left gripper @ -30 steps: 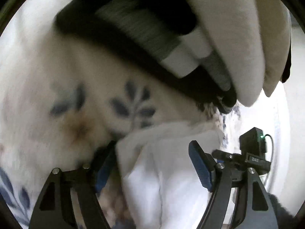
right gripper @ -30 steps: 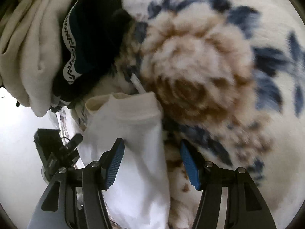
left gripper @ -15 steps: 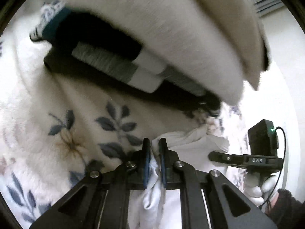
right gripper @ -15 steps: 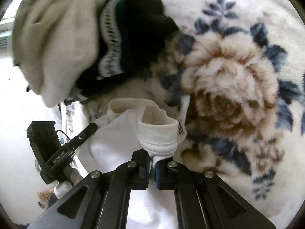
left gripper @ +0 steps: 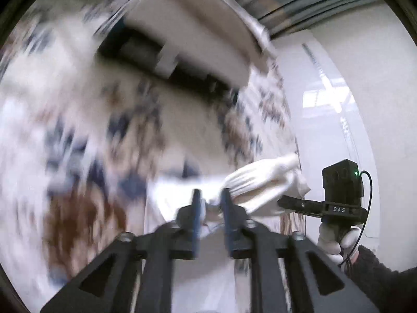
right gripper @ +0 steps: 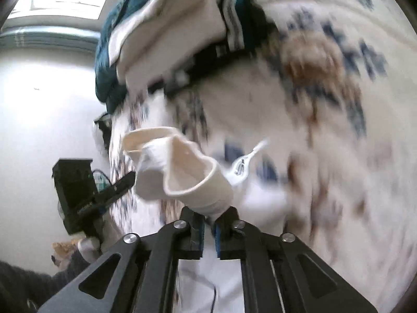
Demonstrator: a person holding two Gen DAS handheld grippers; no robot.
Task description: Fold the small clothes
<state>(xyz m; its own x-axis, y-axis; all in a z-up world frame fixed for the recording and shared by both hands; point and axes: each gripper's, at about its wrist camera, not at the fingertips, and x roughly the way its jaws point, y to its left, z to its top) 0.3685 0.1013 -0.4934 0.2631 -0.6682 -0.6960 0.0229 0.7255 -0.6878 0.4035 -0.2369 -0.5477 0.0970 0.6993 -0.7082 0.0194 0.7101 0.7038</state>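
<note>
A small white garment (left gripper: 258,185) with a ribbed cuff is lifted off the floral blanket (left gripper: 65,109). My left gripper (left gripper: 210,203) is shut on one edge of it. My right gripper (right gripper: 207,217) is shut on the other edge, where the open cuff (right gripper: 192,174) flares above the jaws. The rest of the white cloth hangs below both grippers. The right gripper also shows in the left wrist view (left gripper: 323,206), the left gripper in the right wrist view (right gripper: 104,190). Both views are motion-blurred.
A pile of folded clothes (right gripper: 187,31), cream, black and teal, lies on the blanket behind the garment; it shows in the left wrist view too (left gripper: 187,41). A white wall (left gripper: 351,83) and window blinds are beyond the bed's edge.
Both grippers closed on the white garment's edges a half second ago and have since lifted it up off the blanket, away from the clothes pile.
</note>
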